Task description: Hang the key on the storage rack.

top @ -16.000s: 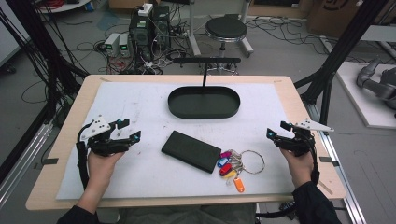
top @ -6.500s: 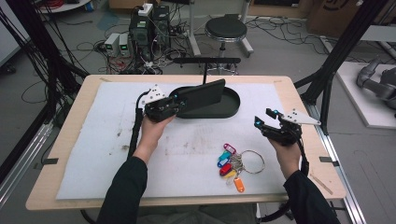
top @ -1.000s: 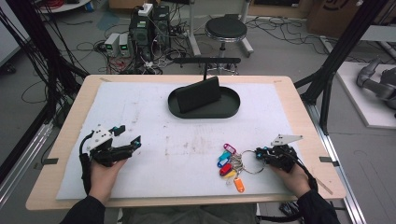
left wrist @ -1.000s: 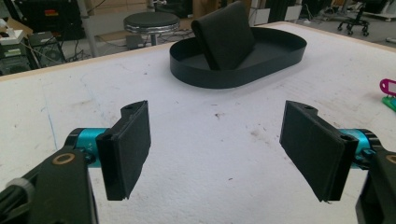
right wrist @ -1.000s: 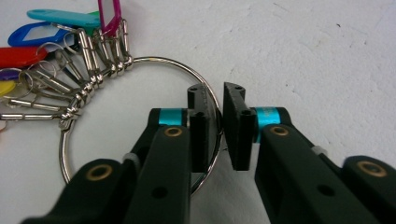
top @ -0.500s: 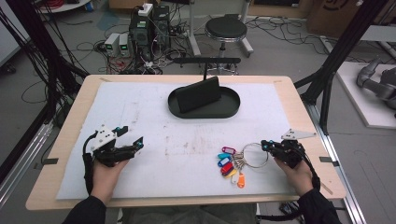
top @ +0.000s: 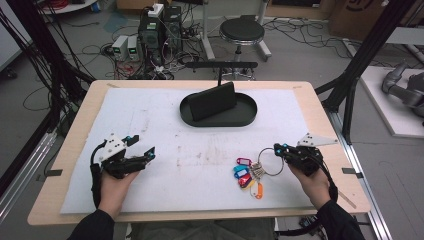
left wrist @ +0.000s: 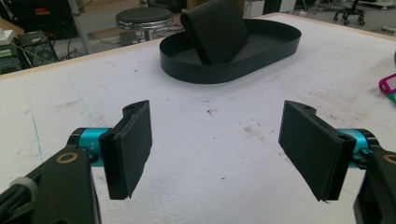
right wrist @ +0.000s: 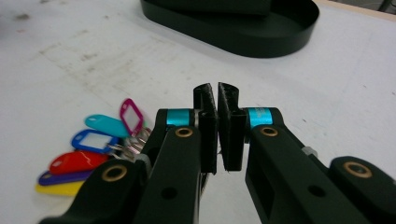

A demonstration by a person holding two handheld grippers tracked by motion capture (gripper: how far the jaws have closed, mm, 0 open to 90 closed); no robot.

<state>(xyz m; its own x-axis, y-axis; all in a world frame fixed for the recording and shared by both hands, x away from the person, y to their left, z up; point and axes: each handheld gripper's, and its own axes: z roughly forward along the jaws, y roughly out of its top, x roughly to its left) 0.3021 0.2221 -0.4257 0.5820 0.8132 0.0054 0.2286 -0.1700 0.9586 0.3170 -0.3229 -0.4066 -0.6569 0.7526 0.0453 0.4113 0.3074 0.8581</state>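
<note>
A bunch of keys with coloured tags (top: pixel 246 175) lies on the white mat, its large metal ring (top: pixel 270 163) tilted up towards my right gripper (top: pixel 276 148). That gripper is shut on the ring at the front right of the table. In the right gripper view the jaws (right wrist: pixel 217 93) stand pressed together, and the tags (right wrist: pixel 88 140) trail off to their left. My left gripper (top: pixel 150 152) rests at the front left, open, with nothing between its pads (left wrist: pixel 133 144).
A black oval tray (top: pixel 247 117) stands at the back middle of the mat, with a flat black case (top: pixel 212 100) leaning inside it. The tray (left wrist: pixel 233 70) is ahead of the left gripper. A stool and cables lie beyond the table's far edge.
The right gripper has closed on the key ring and risen a little, tipping the ring up. The left gripper has stayed in place.
</note>
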